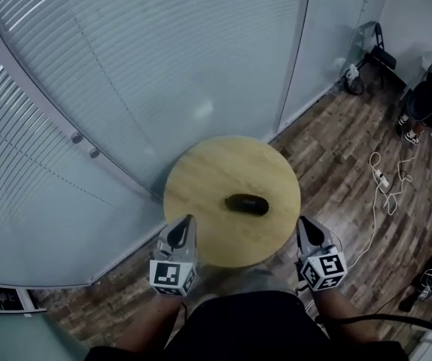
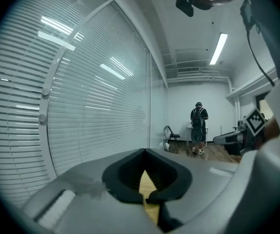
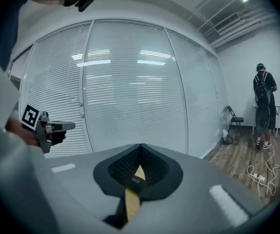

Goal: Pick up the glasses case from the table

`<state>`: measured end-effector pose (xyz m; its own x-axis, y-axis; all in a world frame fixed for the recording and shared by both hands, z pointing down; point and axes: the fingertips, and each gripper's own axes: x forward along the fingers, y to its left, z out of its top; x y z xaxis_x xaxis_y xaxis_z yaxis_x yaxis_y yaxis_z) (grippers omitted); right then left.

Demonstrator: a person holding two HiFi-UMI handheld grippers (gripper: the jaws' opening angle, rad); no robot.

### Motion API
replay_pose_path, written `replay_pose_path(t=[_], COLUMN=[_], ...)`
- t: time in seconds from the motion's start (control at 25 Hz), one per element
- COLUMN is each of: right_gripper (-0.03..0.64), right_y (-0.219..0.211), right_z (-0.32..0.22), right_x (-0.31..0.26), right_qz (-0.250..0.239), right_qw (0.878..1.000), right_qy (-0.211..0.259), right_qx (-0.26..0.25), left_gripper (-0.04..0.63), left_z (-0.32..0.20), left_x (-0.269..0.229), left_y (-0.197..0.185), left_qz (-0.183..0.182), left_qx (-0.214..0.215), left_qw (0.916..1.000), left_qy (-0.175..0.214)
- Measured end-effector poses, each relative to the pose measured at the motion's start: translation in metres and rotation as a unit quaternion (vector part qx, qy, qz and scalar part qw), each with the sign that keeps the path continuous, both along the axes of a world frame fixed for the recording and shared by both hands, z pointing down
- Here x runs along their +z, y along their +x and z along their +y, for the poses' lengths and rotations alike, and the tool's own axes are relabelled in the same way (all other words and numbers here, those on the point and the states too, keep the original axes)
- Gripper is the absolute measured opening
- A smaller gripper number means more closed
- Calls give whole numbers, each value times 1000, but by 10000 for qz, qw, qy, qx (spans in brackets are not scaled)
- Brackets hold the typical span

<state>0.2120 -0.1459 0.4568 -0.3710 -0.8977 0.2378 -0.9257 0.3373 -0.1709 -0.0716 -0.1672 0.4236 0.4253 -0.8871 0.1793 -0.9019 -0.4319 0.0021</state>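
A black oval glasses case (image 1: 247, 202) lies on the round wooden table (image 1: 201, 179), a little right of its middle. My left gripper (image 1: 189, 218) hovers at the table's near left edge, its jaws together and empty. My right gripper (image 1: 302, 220) is just off the near right edge, also shut with nothing in it. Both point toward the table and stand apart from the case. In the left gripper view the jaws (image 2: 145, 150) meet at the tips, with only a sliver of tabletop behind them. The right gripper view shows shut jaws (image 3: 141, 145) and my left gripper (image 3: 47, 129) off to the left.
A curved glass wall with blinds (image 1: 126, 74) runs behind the table. On the wooden floor at the right lies a white cable with a power strip (image 1: 385, 183). A folding chair (image 1: 378, 51) and a standing person (image 1: 427, 100) are at the far right.
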Motion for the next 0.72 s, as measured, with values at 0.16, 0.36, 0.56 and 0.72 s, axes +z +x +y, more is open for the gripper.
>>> replay_pose_path(t=[0.16, 0.36, 0.56, 0.72], right_gripper=[8, 8, 8, 11], right_y=[-15, -42, -80, -105], right_z=[-56, -88, -95, -127], right_x=[-9, 8, 19, 42], right_qz=[-61, 181, -105, 122], right_qw=[9976, 9867, 9681, 9680], right_qy=[-282, -519, -816, -901], right_qx=[-637, -1528, -2365, -2339], left_gripper=[3, 4, 4, 3], left_z=[-57, -92, -99, -121], left_x=[-13, -23, -4, 26], left_y=[18, 32, 34, 16], left_qz=[-38, -158, -290, -345], left_qx=[-81, -241, -181, -14], left_qw=[9999, 9996, 9991, 9978], left_qy=[-95, 11, -259, -565])
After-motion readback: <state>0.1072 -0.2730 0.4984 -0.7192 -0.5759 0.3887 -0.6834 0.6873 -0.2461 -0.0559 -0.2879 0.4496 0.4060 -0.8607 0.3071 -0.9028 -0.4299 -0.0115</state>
